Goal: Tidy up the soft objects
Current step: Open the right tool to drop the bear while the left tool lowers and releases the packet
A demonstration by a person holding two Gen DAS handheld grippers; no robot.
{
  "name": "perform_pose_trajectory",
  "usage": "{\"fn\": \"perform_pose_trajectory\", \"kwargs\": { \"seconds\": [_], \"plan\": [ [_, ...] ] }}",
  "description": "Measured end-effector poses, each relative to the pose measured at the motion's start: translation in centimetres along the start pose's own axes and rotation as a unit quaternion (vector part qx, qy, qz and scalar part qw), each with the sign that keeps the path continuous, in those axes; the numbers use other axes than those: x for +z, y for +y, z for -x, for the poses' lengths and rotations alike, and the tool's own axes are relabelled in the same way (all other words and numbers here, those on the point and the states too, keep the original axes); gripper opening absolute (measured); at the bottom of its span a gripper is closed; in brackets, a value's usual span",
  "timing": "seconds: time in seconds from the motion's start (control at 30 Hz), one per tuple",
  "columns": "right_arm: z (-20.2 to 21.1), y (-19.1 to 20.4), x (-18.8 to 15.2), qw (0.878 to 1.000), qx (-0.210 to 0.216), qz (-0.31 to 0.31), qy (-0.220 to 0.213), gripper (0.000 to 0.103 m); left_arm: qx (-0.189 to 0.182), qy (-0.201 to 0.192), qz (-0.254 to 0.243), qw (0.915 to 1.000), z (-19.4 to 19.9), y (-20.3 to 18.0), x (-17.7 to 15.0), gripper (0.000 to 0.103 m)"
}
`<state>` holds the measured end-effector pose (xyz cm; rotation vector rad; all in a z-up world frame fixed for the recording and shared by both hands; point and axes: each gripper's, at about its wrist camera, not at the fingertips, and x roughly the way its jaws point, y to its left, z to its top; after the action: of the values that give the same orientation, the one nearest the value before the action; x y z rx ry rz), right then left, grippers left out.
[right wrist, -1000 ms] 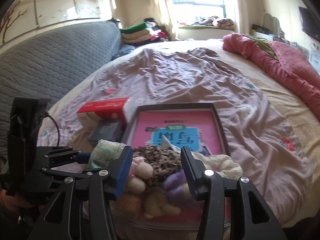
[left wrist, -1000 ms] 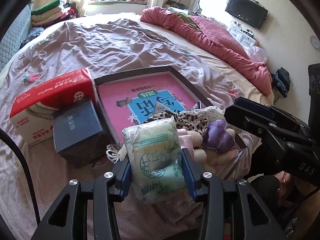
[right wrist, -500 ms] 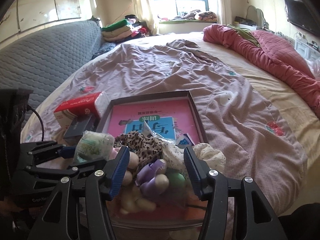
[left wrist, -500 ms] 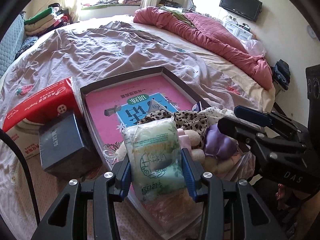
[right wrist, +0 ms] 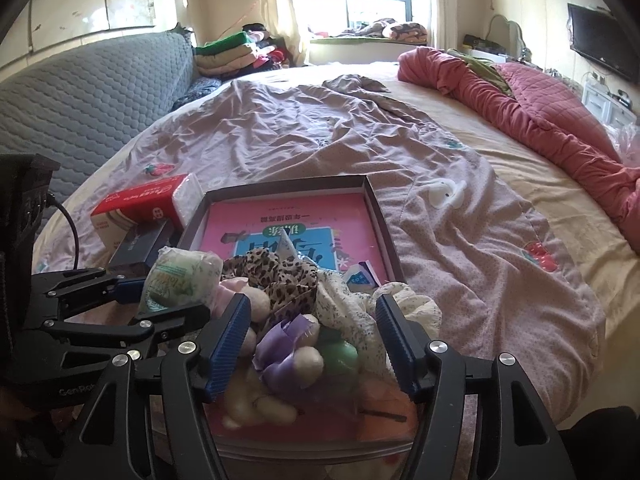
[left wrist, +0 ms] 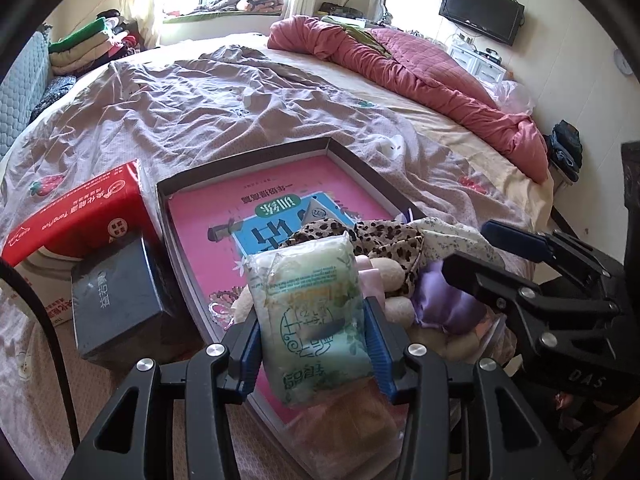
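Bed (left wrist: 248, 92): carries all.
Tray (left wrist: 360, 172) ahead of both grippers: collecting spot, likely.
Soft pile (right wrist: 296, 292) heaped at tray's near end, under right gripper (right wrist: 312, 340); its jaws just been widening, now well apart, straddling pile, gripping nothing.
Left gripper (left wrist: 314, 344) clamps green pack (left wrist: 312, 312) above pile, probably to add it.

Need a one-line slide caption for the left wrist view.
Left hand-held gripper clamps a green tissue pack over a shallow box of soft items on the bed.
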<state>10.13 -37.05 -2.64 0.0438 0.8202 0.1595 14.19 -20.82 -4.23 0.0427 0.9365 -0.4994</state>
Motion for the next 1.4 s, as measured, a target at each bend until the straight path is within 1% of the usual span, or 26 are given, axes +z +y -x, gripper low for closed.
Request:
{"fn": "perform_pose_trajectory", "kwargs": {
  "seconds": [0.2, 0.47, 0.6, 0.73, 0.83, 0.97, 1.13, 1.2, 1.33, 1.4],
  "plan": [
    [-0.4, -0.1, -0.2, 1.000, -0.001, 0.000, 0.005, 0.069, -0.005, -0.005, 0.005, 1.0000, 0.2, 0.2, -0.2, 0.047],
    [-0.9, 0.3, -0.5, 1.000, -0.002, 0.008, 0.012, 0.070, -0.009, -0.006, 0.013, 0.9998, 1.4, 0.9, -1.1, 0.047],
    [-1.0, 0.6, -0.6, 1.000, -0.001, 0.011, 0.011, 0.070, -0.010, -0.009, 0.022, 0.9997, 1.9, 1.3, -1.4, 0.047],
    [-0.9, 0.9, -0.7, 1.000, -0.003, 0.014, 0.008, 0.071, -0.012, -0.020, 0.019, 0.9995, 3.0, 1.2, -1.8, 0.047],
    [-0.9, 0.9, -0.7, 1.000, -0.003, 0.016, 0.007, 0.071, -0.015, -0.018, 0.020, 0.9995, 3.5, 1.1, -2.5, 0.047],
    [-0.7, 1.3, -0.8, 1.000, -0.003, 0.020, 0.006, 0.071, -0.011, -0.008, 0.011, 0.9998, 3.4, 0.6, -3.1, 0.047],
    [-0.2, 1.6, -0.9, 1.000, -0.003, 0.026, 0.004, 0.071, -0.017, 0.003, 0.009, 0.9998, 3.0, -0.2, -4.0, 0.047],
    [0.0, 1.6, -0.9, 1.000, -0.003, 0.027, 0.002, 0.071, -0.014, 0.004, 0.004, 0.9999, 2.7, -0.4, -4.2, 0.047],
    [0.1, 1.6, -1.1, 0.999, -0.007, 0.031, 0.005, 0.071, -0.021, 0.001, 0.009, 0.9997, 2.0, -0.5, -4.2, 0.049],
    [0.0, 1.5, -1.1, 0.999, -0.012, 0.032, 0.006, 0.072, -0.017, 0.001, 0.011, 0.9998, 1.6, -0.4, -4.0, 0.050]
  ]
}}
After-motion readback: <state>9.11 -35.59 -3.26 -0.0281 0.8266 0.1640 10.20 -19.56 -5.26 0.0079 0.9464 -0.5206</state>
